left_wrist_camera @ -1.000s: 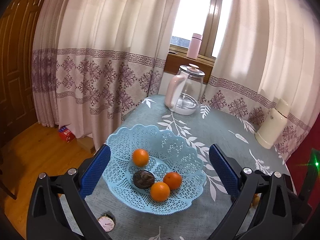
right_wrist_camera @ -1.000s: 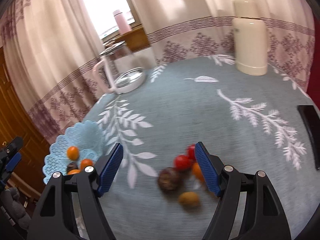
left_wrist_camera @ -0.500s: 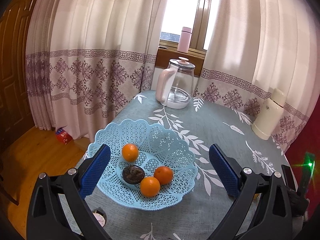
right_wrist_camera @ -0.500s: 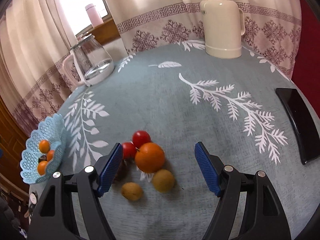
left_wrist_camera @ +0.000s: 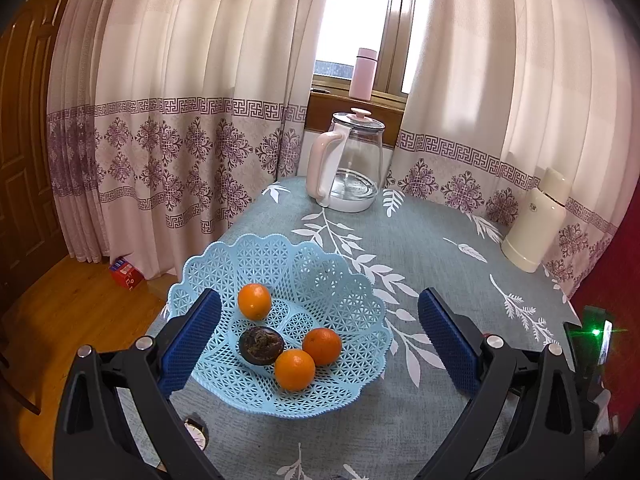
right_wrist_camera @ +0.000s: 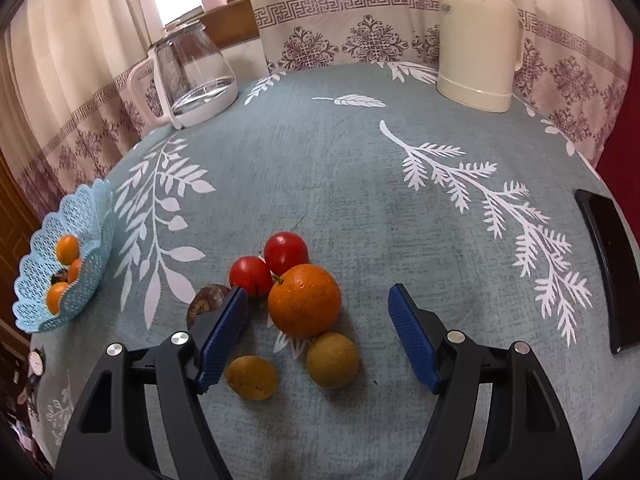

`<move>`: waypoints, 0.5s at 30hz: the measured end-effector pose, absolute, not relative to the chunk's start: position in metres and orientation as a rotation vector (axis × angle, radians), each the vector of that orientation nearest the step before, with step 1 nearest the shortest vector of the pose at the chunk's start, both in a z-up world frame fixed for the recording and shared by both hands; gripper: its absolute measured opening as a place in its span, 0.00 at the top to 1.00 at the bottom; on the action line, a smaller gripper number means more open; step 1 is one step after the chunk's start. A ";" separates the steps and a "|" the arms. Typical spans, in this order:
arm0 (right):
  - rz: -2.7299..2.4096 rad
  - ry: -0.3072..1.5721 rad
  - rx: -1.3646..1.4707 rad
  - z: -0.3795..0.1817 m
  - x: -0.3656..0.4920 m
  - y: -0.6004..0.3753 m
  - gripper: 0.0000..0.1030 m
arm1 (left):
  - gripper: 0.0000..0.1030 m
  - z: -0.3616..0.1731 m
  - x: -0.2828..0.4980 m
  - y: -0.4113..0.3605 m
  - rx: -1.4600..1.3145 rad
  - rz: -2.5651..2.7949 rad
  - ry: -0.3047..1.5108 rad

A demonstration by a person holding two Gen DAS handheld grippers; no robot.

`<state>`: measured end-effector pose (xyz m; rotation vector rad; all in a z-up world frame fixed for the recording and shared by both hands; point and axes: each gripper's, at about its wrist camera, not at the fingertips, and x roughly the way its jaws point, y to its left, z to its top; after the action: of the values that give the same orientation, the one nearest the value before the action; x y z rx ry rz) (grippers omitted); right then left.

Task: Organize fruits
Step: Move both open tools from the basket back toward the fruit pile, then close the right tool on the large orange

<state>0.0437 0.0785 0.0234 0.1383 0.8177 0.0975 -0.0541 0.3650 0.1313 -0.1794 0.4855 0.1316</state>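
Since the large orange sits nearest the middle of the right gripper, it looks the likeliest next pick. It lies on the table in a tight cluster of loose fruit, touching a red tomato with a second tomato just behind. A dark round fruit is half hidden behind the left blue finger, and two small yellow-brown fruits lie in front.

I judge the orange firm and fairly heavy, its pebbled rind giving the ribbed pads good purchase. A hold across its widest girth should stop it rolling out. The tomatoes are smooth and thin-skinned and would want a gentler squeeze. The dark fruit may be a mangosteen, though the view is too partial to say.

The right gripper is spread wide and holds nothing. The left gripper, likewise spread and empty, hangs over the blue lattice basket, which already holds three small oranges and a dark fruit.

That basket stands near the table's left edge, well apart from the cluster, and the cloth between looks open. A glass kettle and a cream flask stand at the far side. A black phone lies near the right edge, and a watch lies by the near one.
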 end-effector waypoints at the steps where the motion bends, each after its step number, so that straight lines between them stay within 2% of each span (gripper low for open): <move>1: 0.097 0.823 0.129 0.023 0.046 0.080 0.34 | 0.03 0.131 -0.054 0.365 -0.179 0.131 0.486; 7: 0.100 0.853 0.093 0.016 0.055 0.084 0.47 | 0.03 0.129 -0.053 0.362 -0.174 0.128 0.490; 11: 0.101 0.854 0.085 0.014 0.060 0.084 0.50 | 0.03 0.128 -0.052 0.362 -0.171 0.128 0.493; 15: 0.117 0.851 0.079 0.015 0.061 0.086 0.60 | 0.03 0.126 -0.050 0.360 -0.167 0.127 0.498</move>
<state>0.0610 0.0861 0.0145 0.0787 0.8513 0.1170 -0.0503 0.3596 0.1261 -0.1674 0.4983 0.1275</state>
